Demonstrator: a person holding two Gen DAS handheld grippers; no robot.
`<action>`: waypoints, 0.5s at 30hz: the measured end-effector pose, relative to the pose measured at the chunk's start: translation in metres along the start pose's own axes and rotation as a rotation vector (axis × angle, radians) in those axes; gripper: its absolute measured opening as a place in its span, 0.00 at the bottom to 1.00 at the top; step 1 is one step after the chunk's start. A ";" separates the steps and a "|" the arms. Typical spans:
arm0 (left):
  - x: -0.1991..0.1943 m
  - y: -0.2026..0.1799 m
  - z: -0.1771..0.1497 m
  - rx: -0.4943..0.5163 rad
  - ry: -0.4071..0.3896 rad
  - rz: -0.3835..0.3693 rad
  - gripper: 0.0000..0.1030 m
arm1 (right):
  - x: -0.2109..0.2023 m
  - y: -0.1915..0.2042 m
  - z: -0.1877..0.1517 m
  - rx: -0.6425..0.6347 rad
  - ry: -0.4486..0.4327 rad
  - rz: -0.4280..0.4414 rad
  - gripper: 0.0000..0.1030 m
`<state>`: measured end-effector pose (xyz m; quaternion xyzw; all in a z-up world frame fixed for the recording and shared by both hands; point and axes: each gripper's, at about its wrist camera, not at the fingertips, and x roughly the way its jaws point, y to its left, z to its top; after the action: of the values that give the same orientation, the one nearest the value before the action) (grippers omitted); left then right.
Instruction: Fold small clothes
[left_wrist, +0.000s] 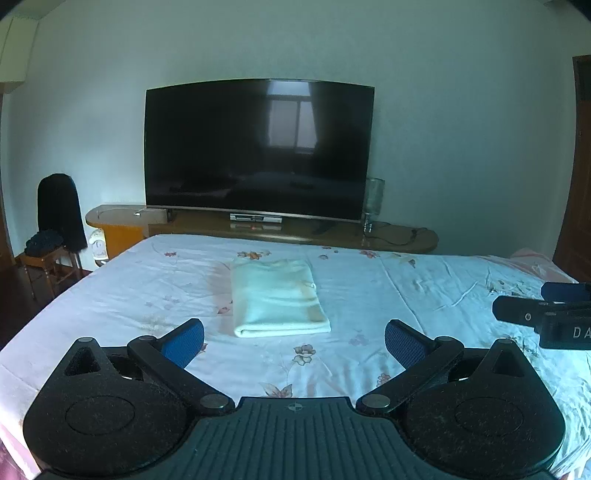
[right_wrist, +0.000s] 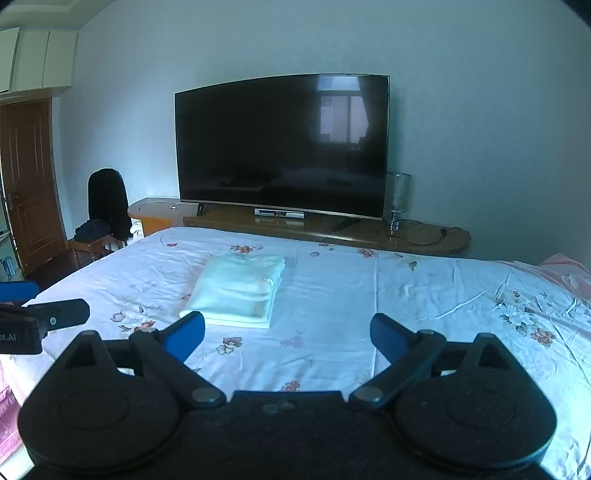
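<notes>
1. Folded cream garment (left_wrist: 279, 297) flat on the flowery bed sheet (left_wrist: 406, 295), TV (left_wrist: 258, 147) behind.
2. Left gripper (left_wrist: 294, 341) spread wide, empty, just short of it.
3. Right gripper (right_wrist: 287, 338) wide too, garment ahead-left.

Garment (left_wrist: 277, 297): pale cream/white, soft knit-looking fabric, already folded into a neat rectangular stack. Several layers visible at the near edge and along its right side (right_wrist: 236, 291). Lies flat, long axis running away from the cameras, near edge squared off, far end slightly rumpled. A faint yellowish patch shows near the right edge in the left wrist view. Nothing is touching it. Garment type can't be told from here.
</notes>
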<state>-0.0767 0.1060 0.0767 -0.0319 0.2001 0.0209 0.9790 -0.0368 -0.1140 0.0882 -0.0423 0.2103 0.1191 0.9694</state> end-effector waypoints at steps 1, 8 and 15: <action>0.001 0.000 0.001 0.002 0.000 0.000 1.00 | -0.002 0.000 0.000 0.003 -0.006 -0.001 0.94; 0.002 0.000 0.005 0.008 -0.003 -0.003 1.00 | -0.008 0.003 0.005 0.000 -0.021 0.001 0.94; 0.004 -0.002 0.007 0.018 -0.004 -0.010 1.00 | -0.006 0.002 0.007 0.002 -0.018 -0.001 0.94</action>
<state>-0.0700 0.1048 0.0811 -0.0241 0.1983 0.0141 0.9797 -0.0402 -0.1129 0.0968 -0.0406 0.2018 0.1187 0.9714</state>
